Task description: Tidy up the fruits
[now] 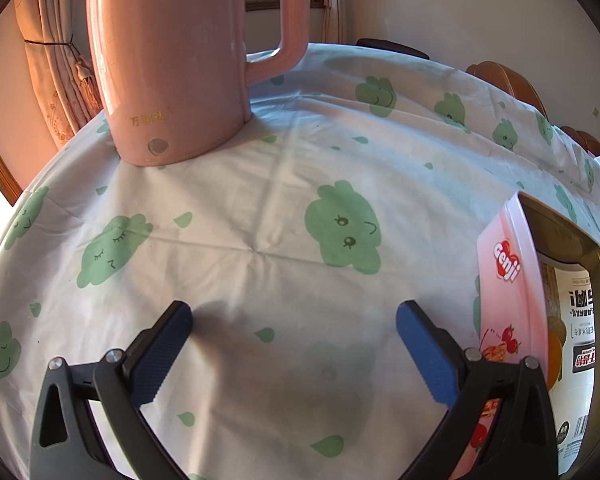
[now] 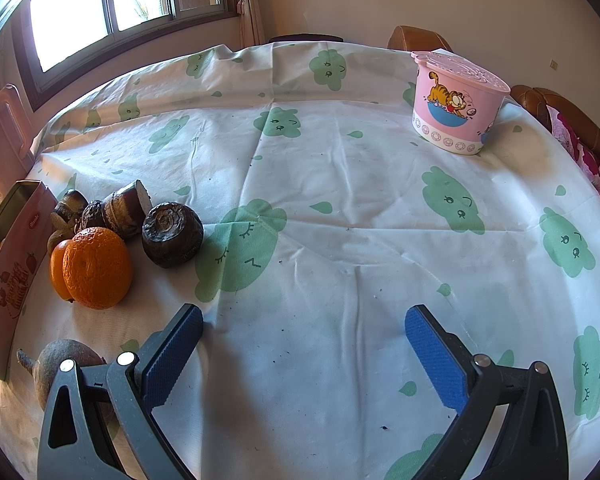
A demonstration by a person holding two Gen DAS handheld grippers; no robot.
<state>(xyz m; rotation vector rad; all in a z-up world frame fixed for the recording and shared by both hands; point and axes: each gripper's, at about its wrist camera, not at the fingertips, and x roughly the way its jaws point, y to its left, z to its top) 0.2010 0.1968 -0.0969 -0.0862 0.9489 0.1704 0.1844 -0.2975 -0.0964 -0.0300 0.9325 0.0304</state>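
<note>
left wrist: low, faces kettle | right wrist: higher | shared: tin

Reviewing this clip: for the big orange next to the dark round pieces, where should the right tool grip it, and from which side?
Grip the large round orange across its widest middle, coming from above, I'd judge. A smaller orange touches its left, and dark brown round pieces crowd behind it, so a level approach looks blocked. The right tool is open.

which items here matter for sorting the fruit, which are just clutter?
Job:
large orange
small orange
dark water chestnuts
pink Genji tin

Clutter:
pink kettle
Garfield tub
cloud tablecloth
</note>
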